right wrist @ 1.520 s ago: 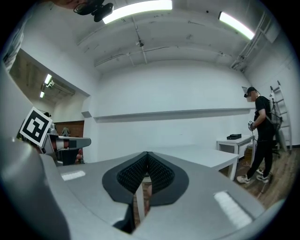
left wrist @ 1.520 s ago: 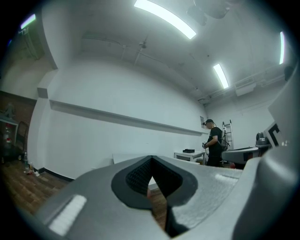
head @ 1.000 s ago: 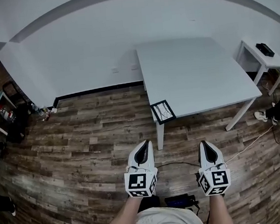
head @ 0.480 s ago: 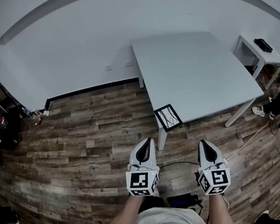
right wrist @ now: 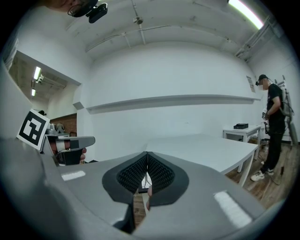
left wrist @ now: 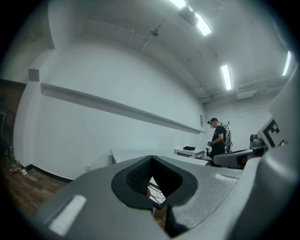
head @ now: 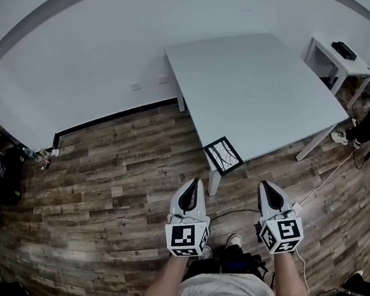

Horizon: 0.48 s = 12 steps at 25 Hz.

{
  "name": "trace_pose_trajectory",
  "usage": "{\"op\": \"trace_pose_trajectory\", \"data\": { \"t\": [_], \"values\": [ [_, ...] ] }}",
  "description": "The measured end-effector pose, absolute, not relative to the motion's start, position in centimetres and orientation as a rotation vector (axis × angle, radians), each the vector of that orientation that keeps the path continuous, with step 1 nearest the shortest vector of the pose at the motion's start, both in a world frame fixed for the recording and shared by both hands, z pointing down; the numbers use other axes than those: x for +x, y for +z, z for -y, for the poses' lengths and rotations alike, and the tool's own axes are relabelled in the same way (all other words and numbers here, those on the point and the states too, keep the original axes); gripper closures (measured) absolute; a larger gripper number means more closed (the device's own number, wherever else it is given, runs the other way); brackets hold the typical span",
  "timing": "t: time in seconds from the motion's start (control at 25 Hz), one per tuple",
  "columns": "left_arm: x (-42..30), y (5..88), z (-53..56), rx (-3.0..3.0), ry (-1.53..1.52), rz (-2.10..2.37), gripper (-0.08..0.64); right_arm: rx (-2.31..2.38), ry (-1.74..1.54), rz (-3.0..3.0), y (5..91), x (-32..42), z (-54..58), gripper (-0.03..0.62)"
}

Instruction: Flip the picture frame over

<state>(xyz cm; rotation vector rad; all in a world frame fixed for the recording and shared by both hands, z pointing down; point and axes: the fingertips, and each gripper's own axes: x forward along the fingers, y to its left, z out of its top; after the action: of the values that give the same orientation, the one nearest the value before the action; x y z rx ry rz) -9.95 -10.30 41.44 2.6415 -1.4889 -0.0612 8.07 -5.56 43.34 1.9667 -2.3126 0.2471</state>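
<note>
From above, the left gripper point(head: 190, 185) and the right gripper point(head: 266, 185) are held side by side over the wooden floor point(head: 109, 178). Both pairs of fingers are clenched on nothing. The picture frame point(head: 223, 155) lies ahead of the fingertips and between the two pairs, on the near corner of the grey bench point(head: 250, 84).

Along the left gripper's own fingers point(left wrist: 136, 176), the tips meet. The frame shows through the hollow below them, beyond the fingers and apart from them.

Along the right gripper's fingers point(right wrist: 161, 176), the ribbed pads press together. A sliver of the frame shows in the gap beneath, and a person point(right wrist: 274, 124) stands far off to the right.
</note>
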Motion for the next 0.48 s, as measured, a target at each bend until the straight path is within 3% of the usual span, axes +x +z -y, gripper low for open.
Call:
{"op": "trace_pose_trajectory", "data": {
  "t": [0.48],
  "values": [
    [-6.8, 42.5, 14.4, 2.635, -0.035, 1.548, 0.560, 1.904, 0.361, 2.364, 46.4, 10.9, 10.6, 0.568]
  ]
}}
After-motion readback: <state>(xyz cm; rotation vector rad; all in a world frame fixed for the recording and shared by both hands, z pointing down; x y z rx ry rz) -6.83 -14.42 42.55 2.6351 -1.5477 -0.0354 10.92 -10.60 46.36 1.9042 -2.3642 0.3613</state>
